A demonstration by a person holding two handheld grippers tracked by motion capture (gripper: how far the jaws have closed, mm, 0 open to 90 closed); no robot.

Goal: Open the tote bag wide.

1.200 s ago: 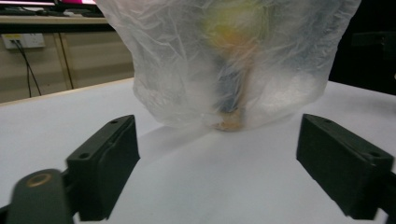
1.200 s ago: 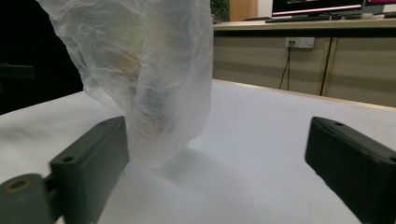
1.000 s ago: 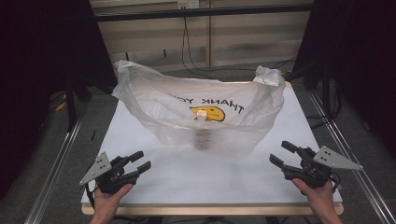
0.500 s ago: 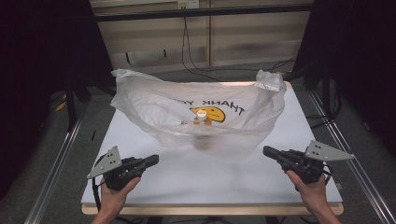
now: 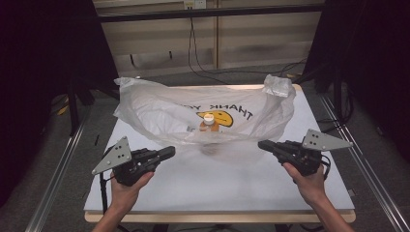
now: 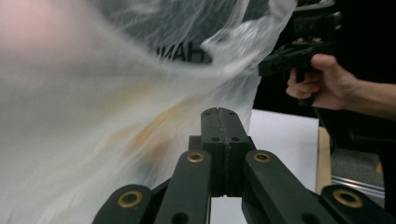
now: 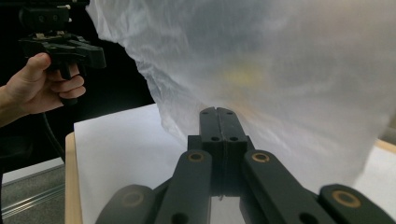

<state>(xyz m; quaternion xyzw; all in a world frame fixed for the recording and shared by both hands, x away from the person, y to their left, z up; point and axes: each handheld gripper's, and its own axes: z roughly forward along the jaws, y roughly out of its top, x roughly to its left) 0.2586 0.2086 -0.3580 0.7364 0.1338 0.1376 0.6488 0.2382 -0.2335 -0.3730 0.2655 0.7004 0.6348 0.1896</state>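
A clear plastic bag (image 5: 159,113) printed with a smiley face and mirrored "THANK YOU" lettering stands puffed up on the white table (image 5: 232,179). Inside it an orange bottle (image 5: 209,123) with a white cap stands upright. My left gripper (image 5: 168,152) is shut with nothing in it, just off the bag's near left edge. My right gripper (image 5: 263,144) is shut too, close to the bag's near right edge. In the left gripper view the closed jaws point at the bag (image 6: 93,121). The right gripper view has its closed jaws facing the bag (image 7: 289,79).
The table's wooden front edge (image 5: 217,216) runs between my forearms. Metal rails (image 5: 58,174) flank the table on both sides. Cables (image 5: 203,63) hang down behind the table's far edge. White tabletop lies between the two grippers in front of the bag.
Both grippers have shut and moved forward and inward toward the bag's near corners. The bag's front has shifted and the bottle inside now stands further back.
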